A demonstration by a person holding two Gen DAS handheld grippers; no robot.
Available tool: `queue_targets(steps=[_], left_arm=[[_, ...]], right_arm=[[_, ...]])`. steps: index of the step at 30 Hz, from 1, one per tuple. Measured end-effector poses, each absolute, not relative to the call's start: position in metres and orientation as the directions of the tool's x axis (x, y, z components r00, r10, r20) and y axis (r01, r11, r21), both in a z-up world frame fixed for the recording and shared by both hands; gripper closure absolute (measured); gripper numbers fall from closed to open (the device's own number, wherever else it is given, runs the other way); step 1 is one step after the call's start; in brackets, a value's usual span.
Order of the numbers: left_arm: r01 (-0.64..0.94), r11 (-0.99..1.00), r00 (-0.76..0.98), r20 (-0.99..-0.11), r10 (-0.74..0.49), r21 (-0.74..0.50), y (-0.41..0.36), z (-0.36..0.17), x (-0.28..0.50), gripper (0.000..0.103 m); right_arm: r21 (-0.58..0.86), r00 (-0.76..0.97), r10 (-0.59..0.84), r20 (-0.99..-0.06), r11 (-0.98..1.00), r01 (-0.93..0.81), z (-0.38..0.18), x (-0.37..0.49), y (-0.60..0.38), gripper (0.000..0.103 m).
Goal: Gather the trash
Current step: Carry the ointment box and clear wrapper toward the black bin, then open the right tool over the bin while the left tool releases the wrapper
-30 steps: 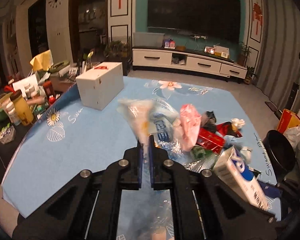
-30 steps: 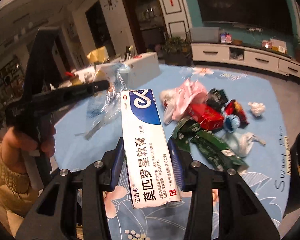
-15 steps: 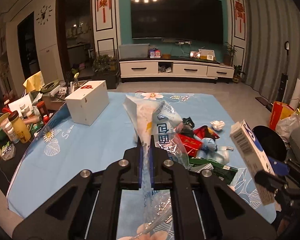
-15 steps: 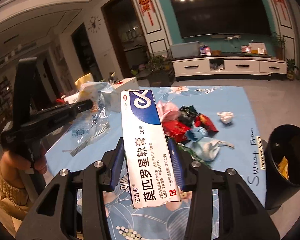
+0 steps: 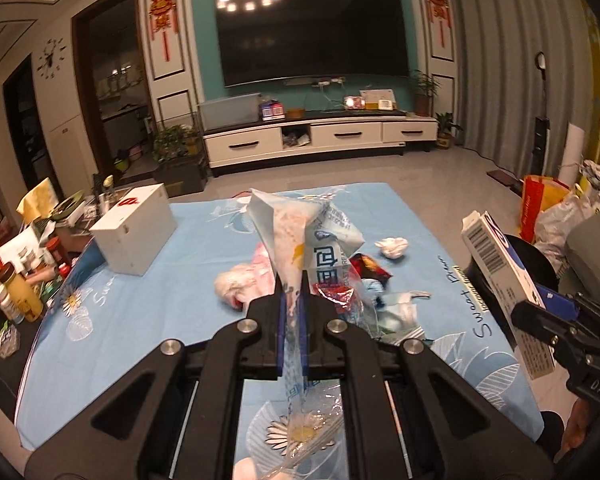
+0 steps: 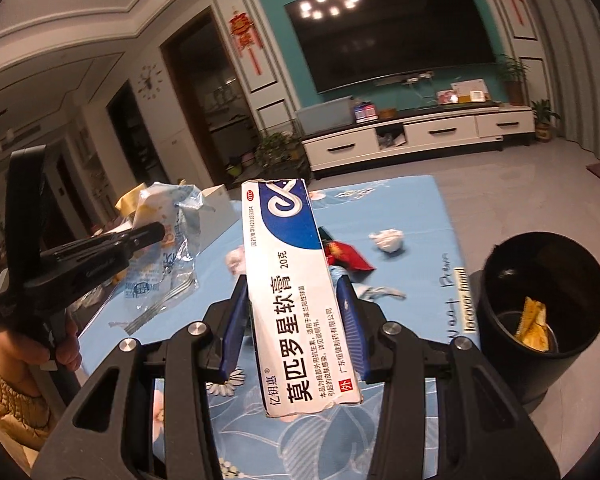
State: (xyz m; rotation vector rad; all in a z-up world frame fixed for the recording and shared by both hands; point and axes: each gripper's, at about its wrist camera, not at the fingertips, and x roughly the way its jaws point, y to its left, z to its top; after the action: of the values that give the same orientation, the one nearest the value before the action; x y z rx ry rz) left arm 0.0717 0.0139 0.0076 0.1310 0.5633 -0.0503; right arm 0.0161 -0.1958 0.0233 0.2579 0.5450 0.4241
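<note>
My left gripper [image 5: 293,280] is shut on a clear plastic bag [image 5: 296,236] with blue print and holds it above the blue tablecloth [image 5: 140,320]. It also shows in the right wrist view [image 6: 156,234] with the bag [image 6: 172,248]. My right gripper [image 6: 292,280] is shut on a white and blue ointment box [image 6: 296,280], held up over the table's right side; the box also shows in the left wrist view [image 5: 500,280]. A black trash bin [image 6: 540,300] stands beside the table at the right, with a yellow wrapper [image 6: 534,322] inside.
A pile of wrappers [image 5: 340,280] and a crumpled white paper [image 5: 392,246] lie mid-table. A white box [image 5: 134,234] stands at the table's left. Bottles and clutter [image 5: 16,280] sit on a side table at the left. Bags [image 5: 556,208] stand on the floor at the right.
Both grippers have lifted higher with their items, so the views tilt up toward the room. The right gripper with the box has shifted nearer the black bin.
</note>
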Motion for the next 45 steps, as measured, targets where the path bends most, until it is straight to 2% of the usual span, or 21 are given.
queue_targets(steps=[14,26,36,45], left_arm=[[0.249,0.954,0.822,-0.557,-0.117,0.167,-0.074,-0.002,0.110,0.096],[0.395,0.897,0.768,-0.606,-0.205,0.197,-0.172,-0.031,0.155,0.096],[0.495,0.851,0.686,-0.680,-0.259,0.176,-0.242,-0.074,0.191,0.096],[0.538,0.817,0.653,-0.715,-0.249,0.207,-0.279,-0.107,0.211,0.096]], right_arm=[[0.401,0.838,0.263,-0.477,0.914,-0.058,0.005,0.024,-0.281,0.059],[0.373,0.842,0.074,-0.535,0.915,0.157,-0.012,0.040,-0.349,0.059],[0.383,0.789,0.019,-0.614,0.882,0.276,-0.045,0.071,-0.388,0.059],[0.368,0.752,-0.014,-0.659,0.866,0.338,-0.064,0.097,-0.407,0.058]])
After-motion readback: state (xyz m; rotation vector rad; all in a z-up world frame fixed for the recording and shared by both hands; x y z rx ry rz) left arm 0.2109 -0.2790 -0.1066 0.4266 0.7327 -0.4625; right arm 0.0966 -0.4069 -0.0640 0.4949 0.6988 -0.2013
